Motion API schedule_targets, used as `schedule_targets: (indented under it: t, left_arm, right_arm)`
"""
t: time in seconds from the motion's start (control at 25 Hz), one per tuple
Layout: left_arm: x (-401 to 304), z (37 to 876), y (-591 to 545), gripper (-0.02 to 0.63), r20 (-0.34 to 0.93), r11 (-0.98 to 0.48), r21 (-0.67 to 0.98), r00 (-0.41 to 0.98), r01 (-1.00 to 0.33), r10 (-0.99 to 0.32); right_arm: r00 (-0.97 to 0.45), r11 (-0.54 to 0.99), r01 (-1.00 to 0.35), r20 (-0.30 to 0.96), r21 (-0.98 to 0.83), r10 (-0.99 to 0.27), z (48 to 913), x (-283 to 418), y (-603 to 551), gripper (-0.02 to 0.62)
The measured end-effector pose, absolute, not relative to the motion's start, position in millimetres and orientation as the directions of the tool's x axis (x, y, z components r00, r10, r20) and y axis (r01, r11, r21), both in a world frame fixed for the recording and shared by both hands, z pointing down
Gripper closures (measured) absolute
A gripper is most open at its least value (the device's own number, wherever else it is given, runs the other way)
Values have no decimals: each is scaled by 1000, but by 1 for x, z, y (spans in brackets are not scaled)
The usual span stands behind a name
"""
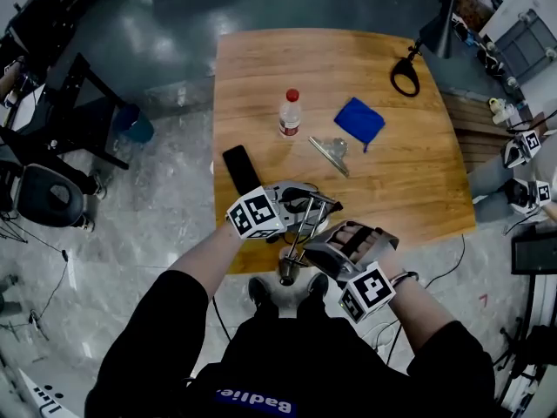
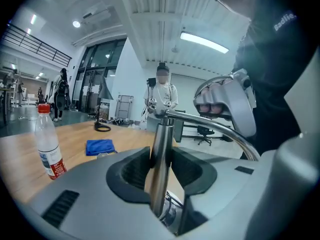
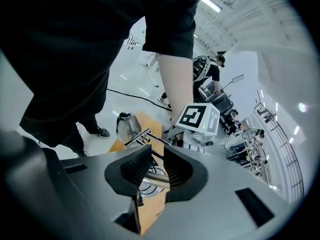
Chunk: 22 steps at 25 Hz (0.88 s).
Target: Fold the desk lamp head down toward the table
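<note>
Seemingly the fold is barely begun. At the surface's [image 1: 287, 59] near edge, the left gripper [image 2: 160, 169] is clamped on the desk lamp's upright post [image 2: 161, 134]. The right gripper [image 3: 152, 171] pinches its curved arm [image 3: 156, 179], and the lamp head [image 3: 126, 126] is not yet lowered. One lamp, one bottle [image 1: 289, 113], one blue cloth [image 1: 359, 122], one phone [image 1: 239, 168], one metal clip [image 1: 331, 152].

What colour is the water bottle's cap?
The clear plastic bottle's cap is red; clearest in the left gripper view.

Left claw [image 2: 160, 160] tight around upright desk lamp [image 2: 161, 134] stem
</note>
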State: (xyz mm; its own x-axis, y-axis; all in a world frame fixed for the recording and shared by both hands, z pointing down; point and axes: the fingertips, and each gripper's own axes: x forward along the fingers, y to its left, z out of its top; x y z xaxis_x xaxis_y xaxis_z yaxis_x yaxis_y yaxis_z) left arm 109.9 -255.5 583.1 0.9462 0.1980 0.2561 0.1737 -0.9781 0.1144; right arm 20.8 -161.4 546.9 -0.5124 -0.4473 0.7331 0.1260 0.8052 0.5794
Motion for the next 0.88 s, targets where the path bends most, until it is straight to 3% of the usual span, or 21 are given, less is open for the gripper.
schedule_targets:
  t: [0.64,0.88]
  left_arm:
    - [110,582,-255,468,209,-972,151,955,183,212]
    - [104,582,-257,468,265,-981,69,945,182,194]
  right_arm:
    - [-410,832,100,785,545,-465,575,24,-171,538]
    - [-443,857,-2,768,516,-463,569,25,-171,538]
